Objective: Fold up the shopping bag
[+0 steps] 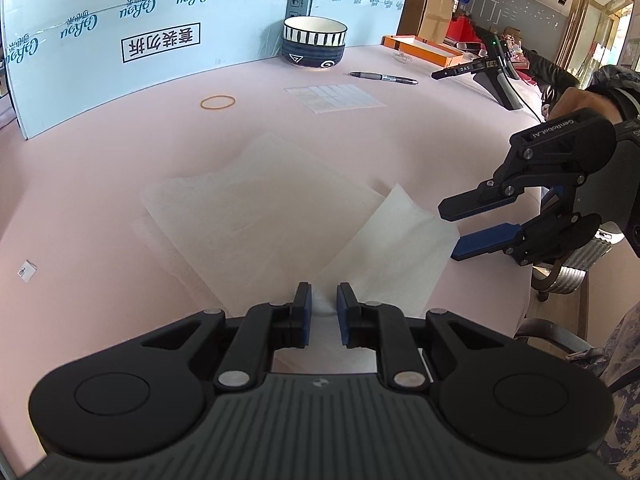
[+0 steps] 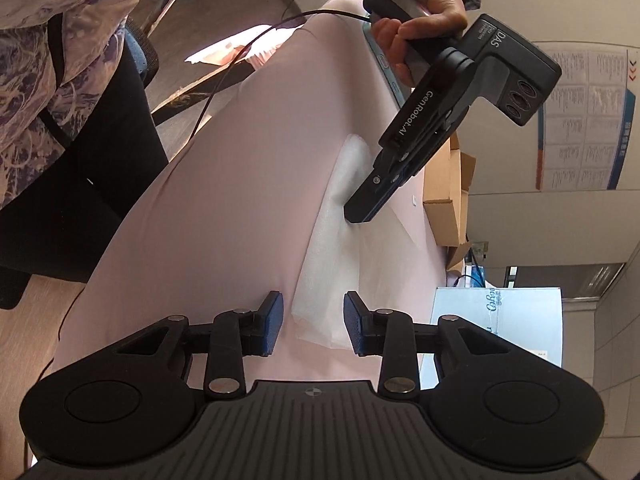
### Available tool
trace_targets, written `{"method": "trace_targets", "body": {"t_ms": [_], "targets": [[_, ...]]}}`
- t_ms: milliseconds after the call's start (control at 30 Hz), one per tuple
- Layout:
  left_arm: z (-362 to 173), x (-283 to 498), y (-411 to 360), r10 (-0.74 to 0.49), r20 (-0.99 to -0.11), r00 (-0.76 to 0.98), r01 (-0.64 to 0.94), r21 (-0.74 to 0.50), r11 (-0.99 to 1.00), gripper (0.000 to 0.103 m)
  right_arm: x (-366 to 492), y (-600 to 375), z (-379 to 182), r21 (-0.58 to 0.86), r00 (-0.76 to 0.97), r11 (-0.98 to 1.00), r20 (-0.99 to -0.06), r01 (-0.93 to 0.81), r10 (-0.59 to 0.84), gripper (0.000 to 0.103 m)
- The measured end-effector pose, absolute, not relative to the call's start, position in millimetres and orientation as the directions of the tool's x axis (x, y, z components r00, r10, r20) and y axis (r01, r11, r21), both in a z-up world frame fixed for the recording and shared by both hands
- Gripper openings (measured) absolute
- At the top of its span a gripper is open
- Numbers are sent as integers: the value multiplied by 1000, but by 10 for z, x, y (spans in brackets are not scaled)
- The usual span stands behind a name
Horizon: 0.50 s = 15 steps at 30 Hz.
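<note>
White shopping bag (image 1: pixel 256 216) lies flat on pink table (image 1: pixel 100 152), w/ one corner flap folded up at its near right. Left gripper (image 1: pixel 324 304): jaws nearly closed, pinching a bunched bit of the bag's near edge. Right gripper (image 1: pixel 452 232): jaws partly open, nothing gripped, tips just beside the flap's edge. Striped bowl (image 1: pixel 314 46), pen (image 1: pixel 384 77), rubber band (image 1: pixel 218 102) sit farther back.

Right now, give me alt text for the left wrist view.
The left gripper pinches a white shopping bag lying on a pink table. The right gripper hovers open at its right edge; a bowl stands behind.
</note>
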<state>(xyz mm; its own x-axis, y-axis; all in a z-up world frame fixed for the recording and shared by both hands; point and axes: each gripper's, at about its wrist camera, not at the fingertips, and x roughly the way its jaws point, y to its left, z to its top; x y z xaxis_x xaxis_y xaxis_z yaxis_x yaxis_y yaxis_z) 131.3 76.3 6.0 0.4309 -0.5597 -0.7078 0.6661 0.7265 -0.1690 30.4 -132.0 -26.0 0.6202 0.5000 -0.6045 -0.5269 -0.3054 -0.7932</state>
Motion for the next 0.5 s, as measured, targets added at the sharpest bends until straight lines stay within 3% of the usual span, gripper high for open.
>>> {"method": "trace_targets", "body": {"t_ms": [333,400,500], "targets": [[53,1306,796,-570,-704,424,666,-184,723,13,352,-1284,-301,-781,597,-315,-618,-539,511,5],[73,1228,723,-540,-709,454,673,-124,729,15,364,-1291,-294,-775,589,-289,-620,-562,518,3],[163,964,594,-489,-692,531,704,40,709,26,385,-1300,-240,-752,568,-258,-637,-607,521,3]]}}
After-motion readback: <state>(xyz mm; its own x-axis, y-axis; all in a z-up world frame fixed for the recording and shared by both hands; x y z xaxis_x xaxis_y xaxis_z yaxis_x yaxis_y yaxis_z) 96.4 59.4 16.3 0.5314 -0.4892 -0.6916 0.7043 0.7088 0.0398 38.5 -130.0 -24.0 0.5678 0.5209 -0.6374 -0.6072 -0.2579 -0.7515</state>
